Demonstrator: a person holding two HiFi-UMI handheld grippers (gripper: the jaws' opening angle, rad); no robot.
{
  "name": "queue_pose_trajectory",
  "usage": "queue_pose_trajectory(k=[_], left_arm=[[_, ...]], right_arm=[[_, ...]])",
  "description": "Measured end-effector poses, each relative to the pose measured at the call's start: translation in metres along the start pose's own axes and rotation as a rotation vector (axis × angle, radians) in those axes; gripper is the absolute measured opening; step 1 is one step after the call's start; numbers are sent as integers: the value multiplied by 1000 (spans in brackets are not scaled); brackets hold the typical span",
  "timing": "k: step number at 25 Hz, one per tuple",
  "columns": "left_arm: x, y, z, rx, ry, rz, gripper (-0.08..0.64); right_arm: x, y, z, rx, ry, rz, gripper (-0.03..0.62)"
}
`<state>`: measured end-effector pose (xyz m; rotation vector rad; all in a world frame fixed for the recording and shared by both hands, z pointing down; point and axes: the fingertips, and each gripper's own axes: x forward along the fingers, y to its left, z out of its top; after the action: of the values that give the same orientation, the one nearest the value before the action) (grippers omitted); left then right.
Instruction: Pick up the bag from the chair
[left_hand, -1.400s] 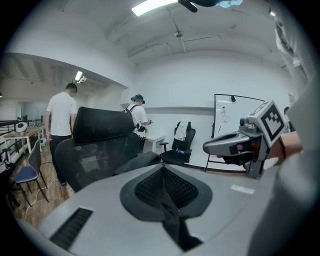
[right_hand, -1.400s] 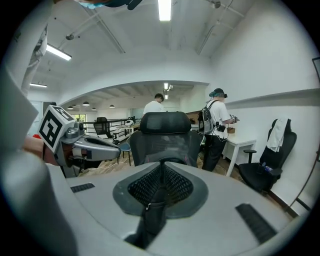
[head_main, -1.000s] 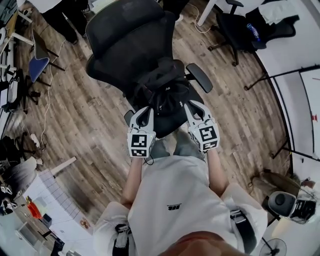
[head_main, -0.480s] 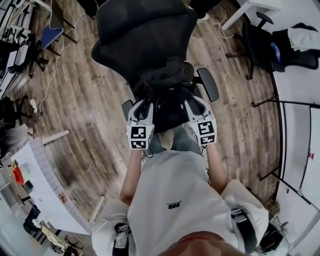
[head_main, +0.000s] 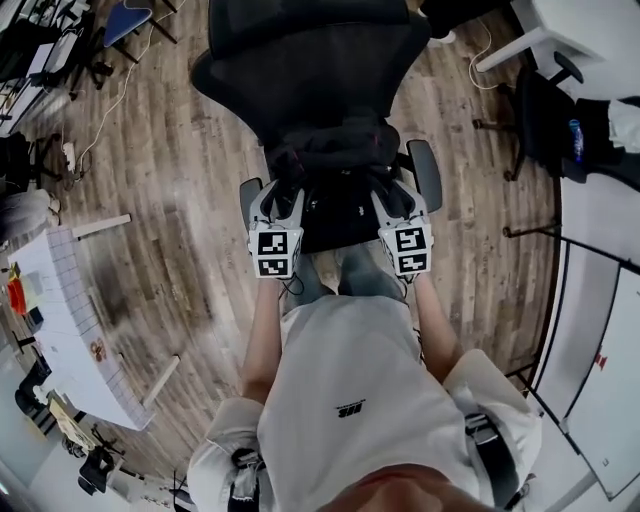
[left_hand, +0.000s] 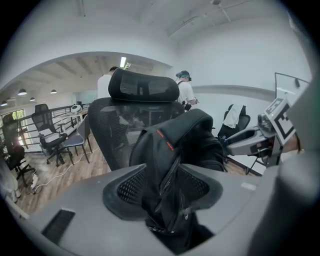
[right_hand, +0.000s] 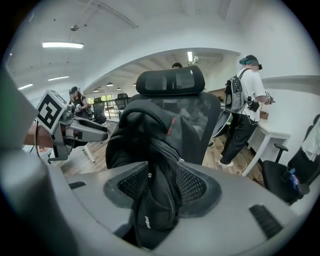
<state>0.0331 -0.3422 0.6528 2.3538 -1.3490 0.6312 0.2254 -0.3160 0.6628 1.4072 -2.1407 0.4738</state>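
Head view: black fabric backpack bag (head_main: 335, 148), upright on the seat of the black mesh office chair (head_main: 300, 60). Left gripper (head_main: 282, 196) and right gripper (head_main: 393, 196) flank it. Both jaws have just been opening wide, with bag folds between them unclamped, likely positioned for a two-sided lift.

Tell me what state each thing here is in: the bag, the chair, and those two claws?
bag: resting on the chair, not lifted yet.
chair: upright, bearing the bag.
left claw: open, its jaws have just been opening; bag fabric lies between them, not pinched.
right claw: open, its jaws have just been opening; bag fabric lies between them, not pinched.
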Motion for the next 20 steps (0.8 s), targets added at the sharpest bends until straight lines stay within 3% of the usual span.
queue_pose_trajectory(k=[10, 20], left_arm=[[34, 3, -22, -13, 20, 21, 255], [63, 5, -38, -72, 35, 45, 255]], right_arm=[[44, -21, -17, 13, 31, 50, 242], [71, -30, -24, 39, 34, 70, 239]])
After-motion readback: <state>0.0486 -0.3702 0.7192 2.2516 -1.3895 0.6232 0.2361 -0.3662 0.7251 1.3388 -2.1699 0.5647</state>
